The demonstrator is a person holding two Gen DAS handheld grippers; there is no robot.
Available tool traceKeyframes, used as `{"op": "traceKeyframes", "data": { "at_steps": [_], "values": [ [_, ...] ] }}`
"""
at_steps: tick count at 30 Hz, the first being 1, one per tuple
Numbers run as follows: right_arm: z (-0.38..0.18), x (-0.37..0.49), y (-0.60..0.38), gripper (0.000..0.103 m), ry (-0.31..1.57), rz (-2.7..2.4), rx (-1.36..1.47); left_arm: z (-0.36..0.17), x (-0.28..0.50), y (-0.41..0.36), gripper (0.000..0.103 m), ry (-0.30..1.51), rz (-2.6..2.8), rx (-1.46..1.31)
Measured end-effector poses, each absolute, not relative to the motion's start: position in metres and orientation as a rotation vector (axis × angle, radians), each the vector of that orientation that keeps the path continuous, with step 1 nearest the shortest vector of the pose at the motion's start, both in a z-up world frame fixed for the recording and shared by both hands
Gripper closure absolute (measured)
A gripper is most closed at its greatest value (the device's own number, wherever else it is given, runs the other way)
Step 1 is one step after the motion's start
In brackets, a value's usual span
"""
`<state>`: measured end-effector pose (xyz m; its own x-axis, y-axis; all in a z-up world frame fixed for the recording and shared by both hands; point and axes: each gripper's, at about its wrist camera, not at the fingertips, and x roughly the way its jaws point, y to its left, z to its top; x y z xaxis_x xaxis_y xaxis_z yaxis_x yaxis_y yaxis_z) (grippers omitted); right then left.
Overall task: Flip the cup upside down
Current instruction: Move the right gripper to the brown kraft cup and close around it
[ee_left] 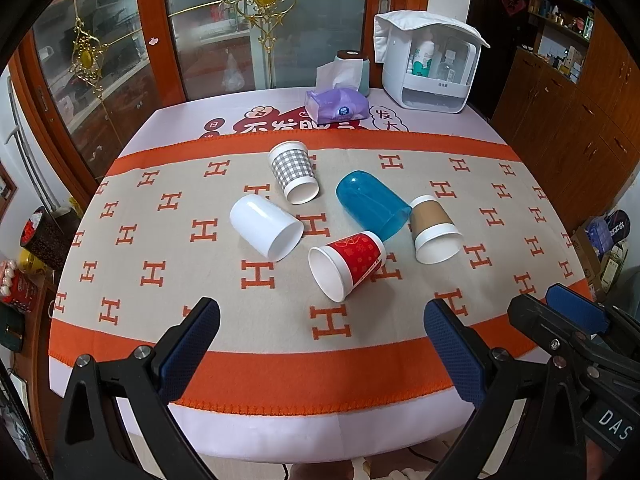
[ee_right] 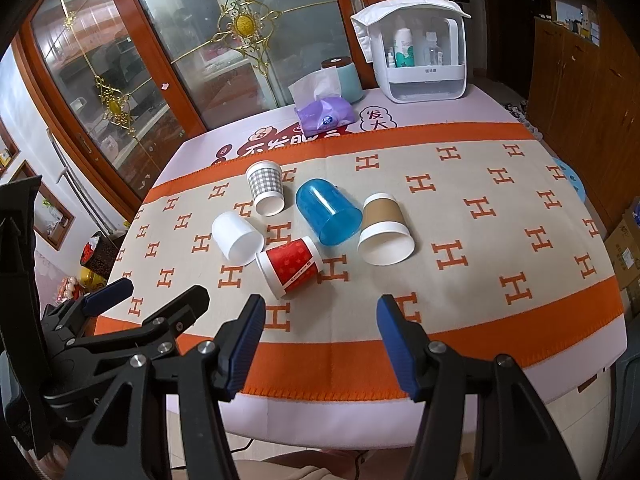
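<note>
Five cups lie on their sides in a loose cluster near the middle of the table point(ee_left: 280, 436), on the orange-bordered cloth point(ee_left: 168, 240) patterned with H's. The red cup point(ee_left: 348, 264) is nearest, its mouth turned toward the near-left. Behind it to the left lies the white cup point(ee_left: 266, 226), and beyond that the grey checked cup point(ee_left: 294, 172). The blue plastic cup point(ee_left: 372, 204) rests beside the brown-sleeved cup point(ee_left: 434, 230); they look to be touching, though I cannot be sure from here.

The left gripper point(ee_left: 320, 344) hangs over the near edge of the table with its jaws spread wide and nothing between them. The right gripper point(ee_right: 320, 340) hovers alongside, likewise wide open and empty, well short of the cups.

At the far edge sit a purple tissue pack point(ee_left: 336, 106) and a white storage box point(ee_left: 430, 68).
</note>
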<state>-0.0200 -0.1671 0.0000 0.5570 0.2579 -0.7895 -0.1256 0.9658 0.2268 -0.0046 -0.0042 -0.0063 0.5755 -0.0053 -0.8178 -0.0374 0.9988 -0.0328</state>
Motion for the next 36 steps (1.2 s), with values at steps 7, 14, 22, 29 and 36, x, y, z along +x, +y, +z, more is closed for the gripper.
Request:
{"op": "traceKeyframes", "data": {
  "at_steps": [7,14,22,29,36],
  "values": [
    [-0.001,-0.016,-0.168,0.045,0.954,0.228,0.151,-0.009,0.002,-0.011,0.002,0.966,0.024,-0.047],
    [-0.007,-0.004,-0.172,0.045,0.974,0.233,0.170,-0.010,0.021,-0.018,0.002,0.983,0.030,-0.042],
    [-0.017,0.028,-0.181,0.045,1.028,0.238,0.204,-0.014,0.036,-0.017,0.002,0.996,0.036,-0.041],
    [-0.038,0.057,-0.198,0.045,1.102,0.213,0.249,-0.022,0.058,-0.011,0.002,1.021,0.064,-0.072],
    [-0.058,0.096,-0.214,0.045,1.150,0.210,0.266,-0.040,0.085,-0.009,0.002,1.071,0.085,-0.107]
  ]
}}
